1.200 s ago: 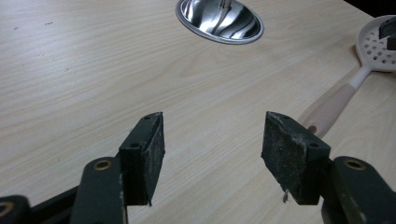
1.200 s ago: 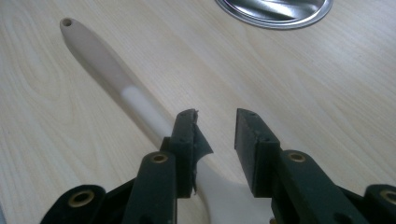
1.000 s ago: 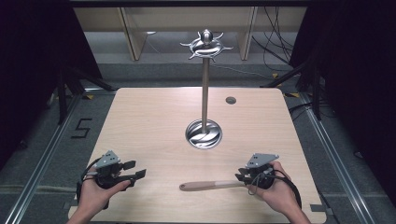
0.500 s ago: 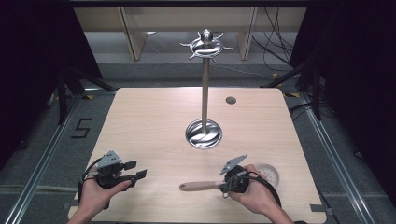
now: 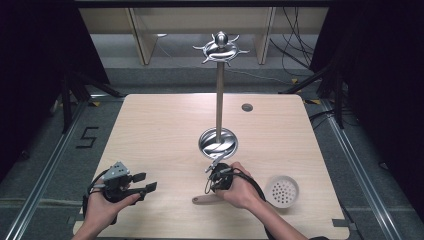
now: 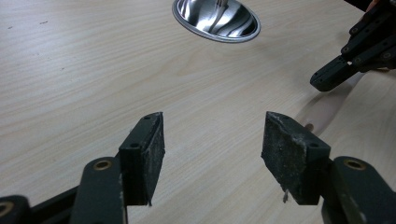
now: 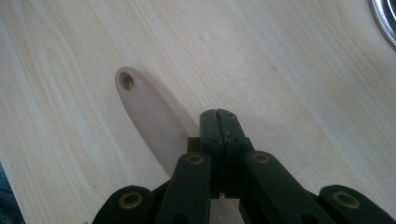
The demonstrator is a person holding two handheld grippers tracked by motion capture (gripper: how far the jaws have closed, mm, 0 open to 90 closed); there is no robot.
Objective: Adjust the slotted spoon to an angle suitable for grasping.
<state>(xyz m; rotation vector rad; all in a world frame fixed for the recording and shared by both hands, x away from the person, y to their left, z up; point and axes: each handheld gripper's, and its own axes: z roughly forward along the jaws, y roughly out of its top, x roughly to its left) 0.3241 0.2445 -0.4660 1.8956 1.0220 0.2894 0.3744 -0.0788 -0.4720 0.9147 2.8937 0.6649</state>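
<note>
Right gripper [image 7: 219, 114], jaws pressed together, hovers beside the wooden handle [image 7: 149, 121]; left gripper [image 6: 212, 140] jaws spread.

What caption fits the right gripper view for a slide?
Shut right tool poised over a pale wooden handle with a hanging hole, on the light wood table.

Metal stand [image 5: 219, 100]: upright pole on a round mirrored base near the middle of the table [image 5: 160, 130], hooked crown at the top. Small dark round spot [image 5: 247, 107] on the far table surface, right of the pole. Floor left of the table bears a marked "5" [image 5: 88, 137].
</note>
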